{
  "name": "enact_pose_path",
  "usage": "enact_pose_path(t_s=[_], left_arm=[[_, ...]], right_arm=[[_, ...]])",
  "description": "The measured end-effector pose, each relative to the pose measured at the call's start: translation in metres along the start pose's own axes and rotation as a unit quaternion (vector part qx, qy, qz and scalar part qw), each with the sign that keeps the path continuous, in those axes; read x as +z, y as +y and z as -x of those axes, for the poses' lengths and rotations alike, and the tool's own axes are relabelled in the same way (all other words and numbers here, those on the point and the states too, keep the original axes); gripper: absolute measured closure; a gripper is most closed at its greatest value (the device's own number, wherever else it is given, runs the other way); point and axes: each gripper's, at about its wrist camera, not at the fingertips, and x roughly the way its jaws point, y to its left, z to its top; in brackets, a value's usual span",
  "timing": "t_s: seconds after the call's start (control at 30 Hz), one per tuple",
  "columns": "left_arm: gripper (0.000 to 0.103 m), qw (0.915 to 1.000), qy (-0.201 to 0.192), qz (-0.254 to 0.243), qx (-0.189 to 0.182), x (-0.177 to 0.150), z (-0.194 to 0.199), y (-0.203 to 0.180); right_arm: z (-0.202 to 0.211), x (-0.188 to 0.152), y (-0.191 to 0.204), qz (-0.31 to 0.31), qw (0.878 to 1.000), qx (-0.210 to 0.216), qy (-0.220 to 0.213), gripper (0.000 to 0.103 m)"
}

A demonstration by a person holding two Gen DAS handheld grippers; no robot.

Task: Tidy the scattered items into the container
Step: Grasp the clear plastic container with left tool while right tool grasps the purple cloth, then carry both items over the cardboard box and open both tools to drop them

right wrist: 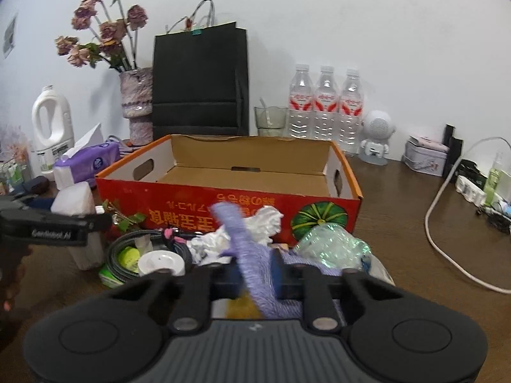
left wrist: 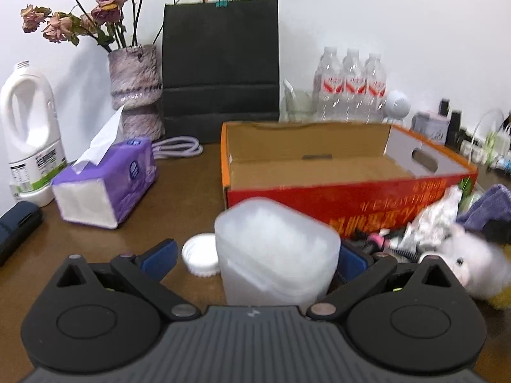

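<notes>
An open red and orange cardboard box (left wrist: 377, 191) (right wrist: 242, 201) stands empty on the brown table. My left gripper (left wrist: 255, 258) holds a translucent white plastic container (left wrist: 274, 249) (right wrist: 75, 204) just in front of the box's near left corner; whether both pads touch it is unclear. My right gripper (right wrist: 255, 274) is shut on a purple knitted cloth (right wrist: 242, 242), which sticks up over the pile of scattered items (right wrist: 204, 245): crumpled white paper, a coiled cable, a white lid (right wrist: 161, 261), a green crinkled wrapper (right wrist: 332, 242). A white plush toy (left wrist: 469, 265) lies right of my left gripper.
Behind the box stand a black paper bag (right wrist: 199, 86), a vase of dried roses (right wrist: 135, 95), three water bottles (right wrist: 325, 105), a glass and a small white robot figure (right wrist: 377, 137). A purple tissue pack (left wrist: 108, 182), a white jug (left wrist: 30, 131) and a white lid (left wrist: 199, 255) lie left.
</notes>
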Motion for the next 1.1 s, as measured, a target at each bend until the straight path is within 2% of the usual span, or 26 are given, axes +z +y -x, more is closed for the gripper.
enact_pose_path(t_s=[0.03,0.07,0.23,0.37,0.57,0.7,0.8,0.93,1.1], left_arm=[[0.018,1.0000,-0.002,0.004,-0.009,0.001,0.001,0.001],[0.034,0.9998,0.000,0.006,-0.016,0.002,0.002,0.002],[0.035,0.9997,-0.001,0.016,-0.018,0.000,0.012,0.002],[0.035,0.9991,-0.019,0.029,-0.026,0.002,0.036,0.004],[0.035,0.9958,-0.052,0.038,-0.064,0.015,0.079,0.001],[0.035,0.9913,-0.070,0.053,-0.098,0.034,0.093,-0.001],[0.035,0.9889,-0.075,0.057,-0.115,0.056,0.089,-0.005],[0.035,0.9867,-0.082,0.069,-0.122,0.092,0.065,-0.014],[0.034,0.9893,-0.077,0.083,-0.093,0.127,0.016,-0.022]], right_arm=[[0.000,0.001,0.001,0.004,1.000,0.000,-0.001,0.093],[0.000,0.002,0.002,0.005,1.000,0.000,-0.002,0.094],[0.013,0.005,0.004,0.003,1.000,0.007,-0.025,0.097],[0.032,0.011,0.004,0.004,0.999,0.016,-0.048,0.098],[0.066,0.023,0.004,0.005,0.996,0.032,-0.085,0.098],[0.077,0.035,0.001,0.001,0.994,0.038,-0.101,0.098],[0.074,0.051,-0.002,0.003,0.993,0.034,-0.113,0.098],[0.051,0.089,-0.010,-0.005,0.993,0.026,-0.118,0.098],[-0.008,0.133,-0.019,-0.022,0.996,0.008,-0.090,0.098]])
